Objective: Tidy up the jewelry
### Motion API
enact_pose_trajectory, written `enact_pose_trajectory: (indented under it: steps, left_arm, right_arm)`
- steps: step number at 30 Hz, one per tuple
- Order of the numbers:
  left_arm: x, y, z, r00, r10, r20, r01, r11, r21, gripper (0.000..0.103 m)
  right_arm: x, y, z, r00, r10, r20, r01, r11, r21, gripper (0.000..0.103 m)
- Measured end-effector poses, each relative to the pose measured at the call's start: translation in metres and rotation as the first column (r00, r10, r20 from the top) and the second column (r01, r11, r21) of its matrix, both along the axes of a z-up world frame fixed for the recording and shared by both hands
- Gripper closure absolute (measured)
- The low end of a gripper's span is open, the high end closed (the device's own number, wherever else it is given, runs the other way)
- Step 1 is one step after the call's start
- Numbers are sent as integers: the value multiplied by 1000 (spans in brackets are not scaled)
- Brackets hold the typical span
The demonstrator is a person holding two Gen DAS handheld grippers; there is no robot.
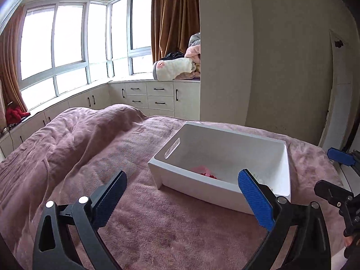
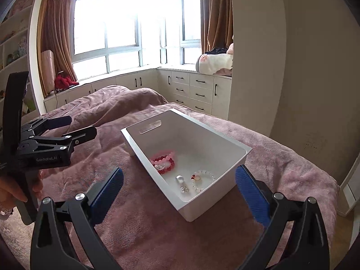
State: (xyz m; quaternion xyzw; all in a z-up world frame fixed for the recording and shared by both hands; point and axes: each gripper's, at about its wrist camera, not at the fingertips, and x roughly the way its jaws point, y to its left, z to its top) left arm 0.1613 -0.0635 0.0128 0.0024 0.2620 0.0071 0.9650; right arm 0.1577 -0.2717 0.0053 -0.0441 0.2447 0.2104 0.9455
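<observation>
Right wrist: pink bedspread, bay window.

Daylight pours in through the windows, which are blown out to white with no detail beyond the glass, more so in the right wrist view. The room is evenly lit and fairly bright; shadows on the bed are soft. The bin interior shows gentle shading, no hard glare. Both views are sharp at center, strongly bowed by the fisheye, with dark vignetted corners and slightly soft edges.
</observation>
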Motion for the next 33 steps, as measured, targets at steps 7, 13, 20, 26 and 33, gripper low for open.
enact_pose_trajectory:
  steps: [7,13,20,26,33]
  left_arm:
    - [-5,2,-11,999,36,9,-36,999,-8,3]
    - [-3,-5,-18,999,33,-2,-33,999,11,3]
    - [0,-13,-22,1000,13,-1,-13,1000,18,3]
    - [0,-11,-22,1000,22,3,-22,1000,-4,3]
    - [-1,-14,-19,1000,17,10,-17,1000,1,3]
  right_arm:
    - [-7,-5,-9,999,-17,31,17,1000,-2,5]
    - [-4,-10,-17,1000,-23,10,23,1000,16,5]
    - [-7,-11,-16,999,-31,26,30,999,15,5]
    - [-6,-12,-17,999,-34,19,33,999,15,5]
    - [-4,-10,-20,999,-36,17,36,999,8,5]
